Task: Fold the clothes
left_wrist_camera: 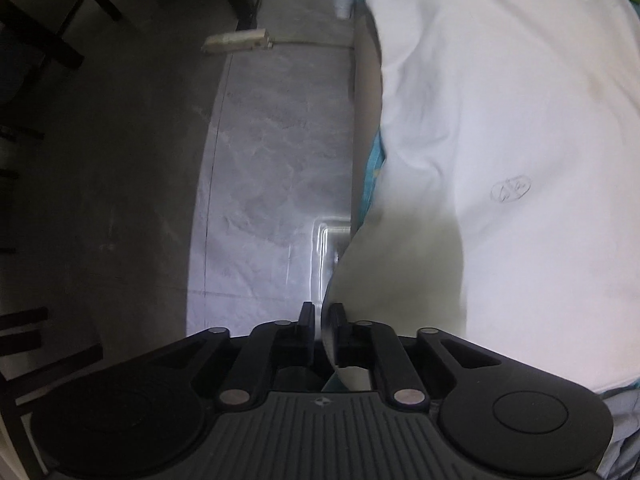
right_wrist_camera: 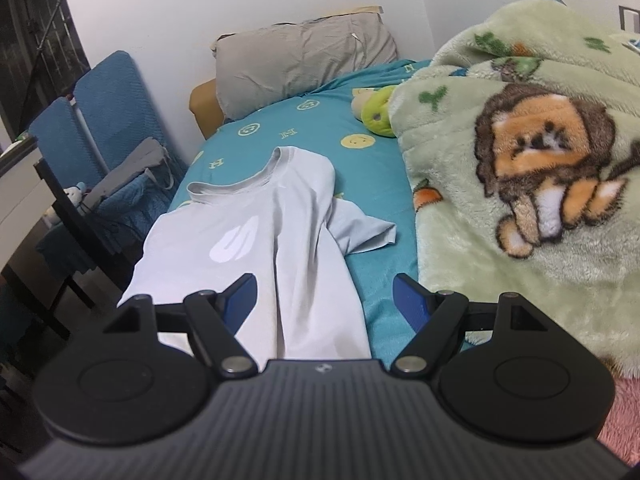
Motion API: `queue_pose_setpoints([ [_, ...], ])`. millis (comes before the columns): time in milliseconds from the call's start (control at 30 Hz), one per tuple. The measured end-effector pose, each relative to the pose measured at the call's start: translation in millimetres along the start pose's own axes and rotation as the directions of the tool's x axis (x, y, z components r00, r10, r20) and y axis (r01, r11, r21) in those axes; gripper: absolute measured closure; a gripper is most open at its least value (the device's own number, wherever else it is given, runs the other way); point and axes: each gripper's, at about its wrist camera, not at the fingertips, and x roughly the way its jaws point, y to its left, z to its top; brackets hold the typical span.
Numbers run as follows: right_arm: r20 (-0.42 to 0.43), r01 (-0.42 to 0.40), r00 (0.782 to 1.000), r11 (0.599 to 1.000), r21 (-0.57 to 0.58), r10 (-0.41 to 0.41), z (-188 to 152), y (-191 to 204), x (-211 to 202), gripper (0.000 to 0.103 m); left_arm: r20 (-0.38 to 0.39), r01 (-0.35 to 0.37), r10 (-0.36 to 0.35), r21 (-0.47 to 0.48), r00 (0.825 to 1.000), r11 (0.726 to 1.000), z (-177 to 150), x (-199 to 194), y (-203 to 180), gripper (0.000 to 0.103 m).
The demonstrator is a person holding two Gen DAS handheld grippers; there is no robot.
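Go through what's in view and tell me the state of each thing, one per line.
T-shirt: spread on the bed, one sleeve out to the side, edge pinched.
Left gripper: shut on the T-shirt edge.
Right gripper: open, holding nothing.
Green blanket: bunched beside the shirt.
Pillow: propped against the wall.

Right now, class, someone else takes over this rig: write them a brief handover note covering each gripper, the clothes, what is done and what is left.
Left gripper: shut on the hem edge of the white T-shirt, over the bed's side above the floor.
Right gripper: open, empty, hovering over the shirt's lower part.
Shirt: lying on the teal bedsheet, collar toward the pillow, one sleeve sticking out toward the green blanket.
Done: the edge is gripped.
Left: all the folding.
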Motion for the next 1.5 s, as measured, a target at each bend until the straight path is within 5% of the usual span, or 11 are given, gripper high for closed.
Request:
queue_pose_setpoints([
  [100,0.004,-0.003,1.0,1.0,-0.005,0.003,0.0,0.9,-1.2,0.026,0.112,0.008,-0.011,0.026,0.994,1.0,4.3,-24.1,-4.0,0.059],
  [200,0.016,0.001,1.0,1.0,-0.019,-0.001,1.0,2.5,-1.9,0.026,0.283,0.076,-0.085,0.04,0.955,0.996,7.4,-59.8,-9.4,0.044],
  [267,0.023,0.002,1.0,1.0,-0.025,-0.002,1.3,3.2,-2.7,0.026,0.41,0.103,-0.121,0.066,0.904,0.992,8.6,-85.7,-16.5,0.032],
  [400,0.037,-0.002,0.999,0.999,-0.045,0.004,1.1,5.8,-6.0,0.026,0.624,0.084,-0.126,0.097,0.771,0.992,5.7,-122.7,-47.8,0.005],
  [667,0.062,-0.022,0.998,0.993,-0.115,0.029,-2.8,16.1,-14.2,0.026,0.74,0.154,-0.204,0.136,0.641,0.979,12.3,-115.2,-86.3,0.003],
  [767,0.065,-0.034,0.997,0.991,-0.132,0.043,-4.7,20.2,-14.7,0.026,0.808,0.14,-0.192,0.137,0.556,0.981,7.4,-88.4,-107.6,0.002],
  [867,0.062,-0.047,0.997,0.991,-0.126,0.055,-4.9,21.0,-12.5,0.026,0.848,0.148,-0.176,0.116,0.499,0.982,18.7,-83.1,-124.6,0.0],
  [1000,0.051,-0.071,0.996,0.996,-0.061,0.074,4.9,7.6,-9.1,0.027,0.853,0.199,-0.195,0.11,0.484,0.974,28.1,-54.0,-139.8,0.0],
  [1233,0.019,-0.086,0.996,0.937,0.339,0.084,23.1,-57.5,11.7,0.025,0.821,0.226,-0.18,0.064,0.542,0.972,17.3,-15.8,-123.1,0.0],
  [1333,-0.001,-0.087,0.995,0.893,0.442,0.098,21.4,-71.6,30.9,0.026,0.812,0.271,-0.2,0.053,0.549,0.961,17.9,-10.2,-116.0,0.0],
  [1500,-0.026,-0.105,0.989,0.827,0.552,0.144,22.5,-84.6,72.8,0.033,0.778,0.316,-0.222,0.031,0.588,0.948,25.5,4.9,-113.5,0.0],
])
